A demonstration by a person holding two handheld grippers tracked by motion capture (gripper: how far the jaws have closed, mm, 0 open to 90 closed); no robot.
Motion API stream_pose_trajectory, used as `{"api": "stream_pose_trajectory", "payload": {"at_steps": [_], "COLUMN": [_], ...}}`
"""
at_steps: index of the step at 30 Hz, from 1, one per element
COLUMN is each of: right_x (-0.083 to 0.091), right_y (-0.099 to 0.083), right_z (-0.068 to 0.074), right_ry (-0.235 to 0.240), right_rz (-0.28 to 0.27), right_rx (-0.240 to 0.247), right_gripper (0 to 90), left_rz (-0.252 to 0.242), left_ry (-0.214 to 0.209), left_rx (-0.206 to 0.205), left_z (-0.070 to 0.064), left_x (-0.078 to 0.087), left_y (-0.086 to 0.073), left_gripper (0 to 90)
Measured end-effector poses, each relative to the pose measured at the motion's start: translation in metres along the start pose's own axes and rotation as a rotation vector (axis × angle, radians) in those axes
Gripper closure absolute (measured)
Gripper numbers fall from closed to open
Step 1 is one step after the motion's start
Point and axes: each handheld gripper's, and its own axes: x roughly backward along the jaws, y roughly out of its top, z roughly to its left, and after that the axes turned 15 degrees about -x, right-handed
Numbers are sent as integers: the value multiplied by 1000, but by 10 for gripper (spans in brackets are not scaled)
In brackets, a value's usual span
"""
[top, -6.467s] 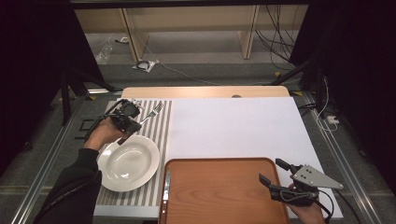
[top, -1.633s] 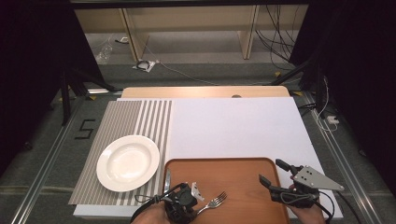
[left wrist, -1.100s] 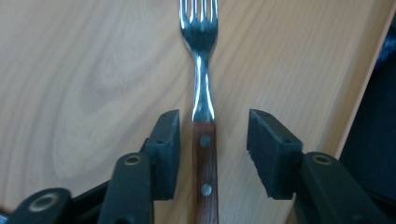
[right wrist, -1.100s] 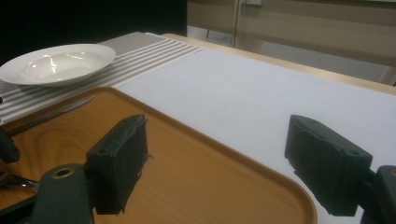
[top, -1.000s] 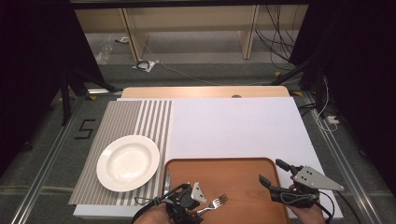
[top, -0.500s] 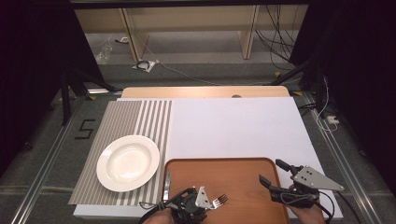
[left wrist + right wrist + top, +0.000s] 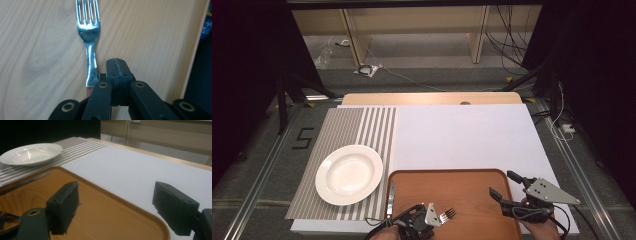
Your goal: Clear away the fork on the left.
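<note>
Left tool had its jaws pressed together with no gap between them, gripping nothing; the tips sat just to the right of the fork handle in the left gripper view, close beside it, and contact with the handle could not be judged. The fork lay flat on the wooden tray, tines pointing away from the tool. From above, the left tool was at the near edge of the tray, with the fork just ahead of it, tines toward the tray's middle. A knife lay along the tray's left rim, well apart from the fork. Right tool was held over the tray's right near corner with jaws spread wide and nothing between them; in the right gripper view the right tool framed the curved tray rim and the white sheet beyond. A white plate stood on the striped mat to the left of the tray, touching neither tool. The desk showed as a wooden strip at the far edge of the white sheet.
</note>
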Motion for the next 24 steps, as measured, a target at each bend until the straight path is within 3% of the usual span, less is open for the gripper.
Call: {"api": "stream_pose_trajectory", "payload": {"at_steps": [24], "right_x": [0], "right_y": [0], "right_z": [-1], "right_ry": [-3], "right_rz": [3], "right_rx": [1], "right_gripper": [221], "left_rz": [-5], "left_ry": [45], "left_rx": [65], "left_z": [18], "left_x": [5], "left_y": [-13], "left_gripper": [895]}}
